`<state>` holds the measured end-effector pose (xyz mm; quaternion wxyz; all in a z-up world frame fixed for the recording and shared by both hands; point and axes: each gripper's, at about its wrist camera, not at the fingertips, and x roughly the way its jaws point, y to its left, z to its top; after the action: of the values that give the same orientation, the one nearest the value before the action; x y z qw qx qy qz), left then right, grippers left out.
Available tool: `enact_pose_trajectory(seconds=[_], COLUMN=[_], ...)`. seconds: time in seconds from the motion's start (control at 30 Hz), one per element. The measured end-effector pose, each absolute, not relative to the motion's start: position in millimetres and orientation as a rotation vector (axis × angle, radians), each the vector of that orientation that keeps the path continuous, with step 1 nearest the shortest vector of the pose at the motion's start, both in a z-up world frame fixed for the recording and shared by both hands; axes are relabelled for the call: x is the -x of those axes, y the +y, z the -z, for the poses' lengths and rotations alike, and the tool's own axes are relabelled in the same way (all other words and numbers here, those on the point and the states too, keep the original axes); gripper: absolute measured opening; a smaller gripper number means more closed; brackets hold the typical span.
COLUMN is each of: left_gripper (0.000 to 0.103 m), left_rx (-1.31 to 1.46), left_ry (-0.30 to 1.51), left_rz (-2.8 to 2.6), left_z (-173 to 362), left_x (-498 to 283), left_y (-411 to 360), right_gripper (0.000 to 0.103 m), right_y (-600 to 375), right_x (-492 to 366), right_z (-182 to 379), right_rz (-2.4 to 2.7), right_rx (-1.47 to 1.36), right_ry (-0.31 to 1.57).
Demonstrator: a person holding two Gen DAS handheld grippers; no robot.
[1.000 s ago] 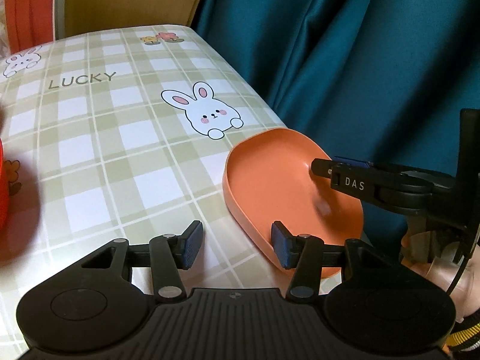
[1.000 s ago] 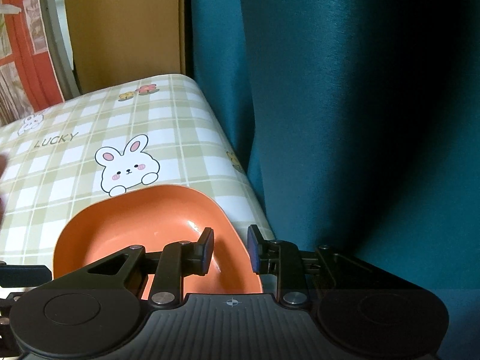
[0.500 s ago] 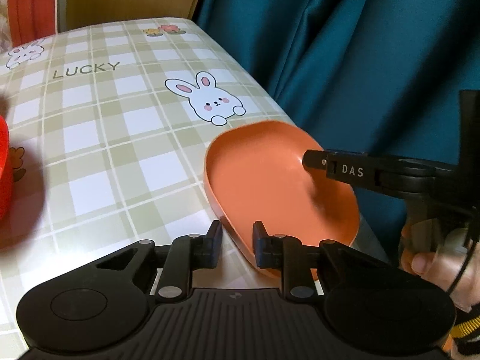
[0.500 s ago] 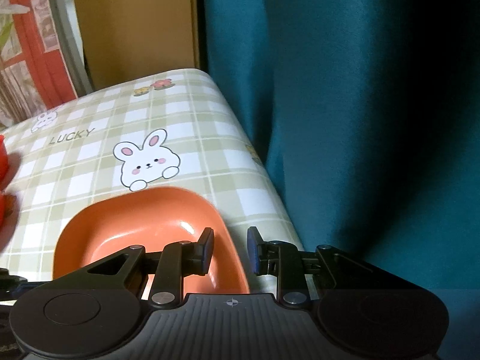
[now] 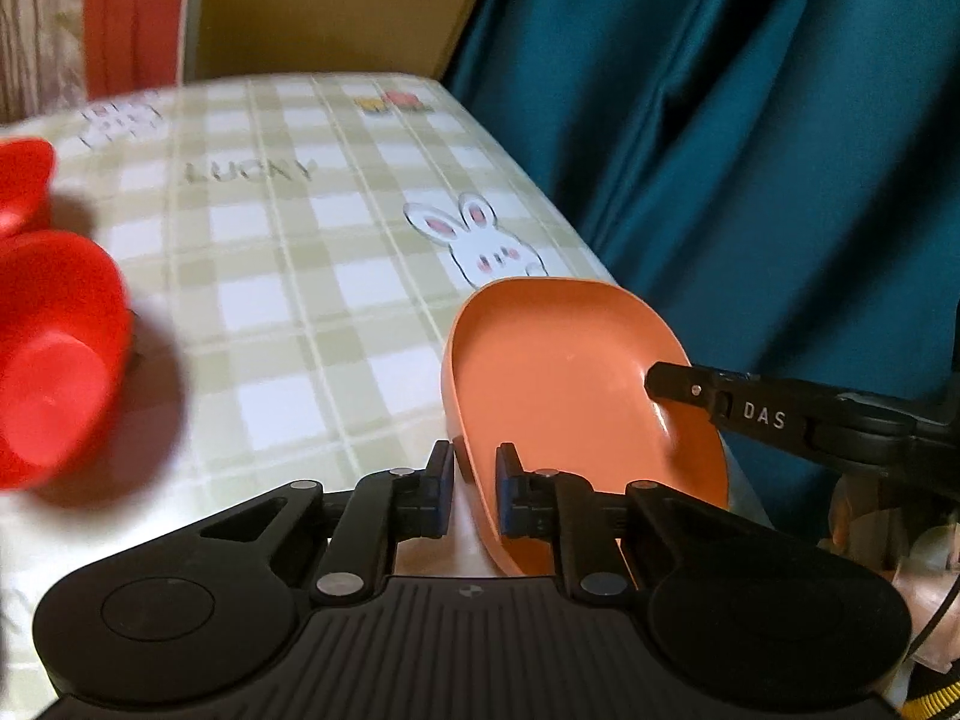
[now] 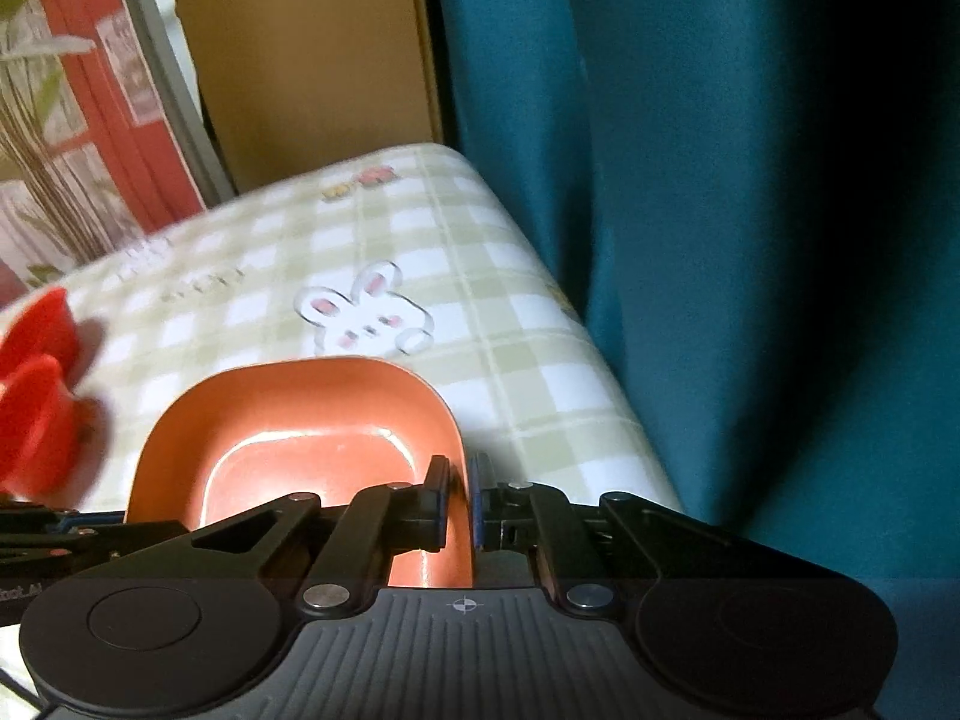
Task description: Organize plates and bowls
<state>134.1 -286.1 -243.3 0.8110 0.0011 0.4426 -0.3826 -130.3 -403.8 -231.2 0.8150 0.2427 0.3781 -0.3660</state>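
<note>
Sitting at the counter's right edge, the orange plate (image 5: pixel 564 372) is a shallow, rounded-rectangular dish gripped from two sides. The left gripper (image 5: pixel 474 495) has just been closing, and its blue-padded fingers (image 5: pixel 507 501) now pinch the plate's near-left rim, one pad outside the wall and one inside. The right gripper (image 6: pixel 459 501) has likewise just been closing and clamps the plate's (image 6: pixel 300 420) right rim between its pads; in the left wrist view its black finger marked "DAS" (image 5: pixel 762 417) reaches over the plate's far-right rim. Whether the plate rests on the counter or is lifted off it cannot be told.

The counter (image 5: pixel 288 300) wears a green-and-white checked cloth printed with a white rabbit (image 5: pixel 480 240), just beyond the plate, and the blurred word "LUCKY". Well apart to the left, two red bowls (image 5: pixel 54 354) sit one behind the other, motion-blurred. A teal curtain (image 5: pixel 750 150) hangs beside the counter's right edge, and a tan cardboard box (image 6: pixel 312 60) stands behind its far end.
</note>
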Motion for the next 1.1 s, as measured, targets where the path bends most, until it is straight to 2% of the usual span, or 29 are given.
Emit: enact_pose_trajectory(seconds=[0.53,0.9,1.1], left_gripper=[0.016,0.016,0.016], left_rx=[0.062,0.078,0.083], left_ry=[0.736,0.641,0.659], left_rz=[0.641,0.527,0.497], left_z=[148.7,118.1,125.8], left_x=[-175.8,-197.3,-202.0], left_y=[-155.2,-51.6,-7.1], right_gripper=[0.008,0.008,0.008], right_y=[-342.1,-266.6,-236.3], right_x=[12.2,-83.8,-118.3], right_z=[159.5,120.5,119.5], right_rz=[0.600,0.454,0.413], right_rx=[-0.500,-0.486,-0.474], right_ry=[0.660,0.610,0.634])
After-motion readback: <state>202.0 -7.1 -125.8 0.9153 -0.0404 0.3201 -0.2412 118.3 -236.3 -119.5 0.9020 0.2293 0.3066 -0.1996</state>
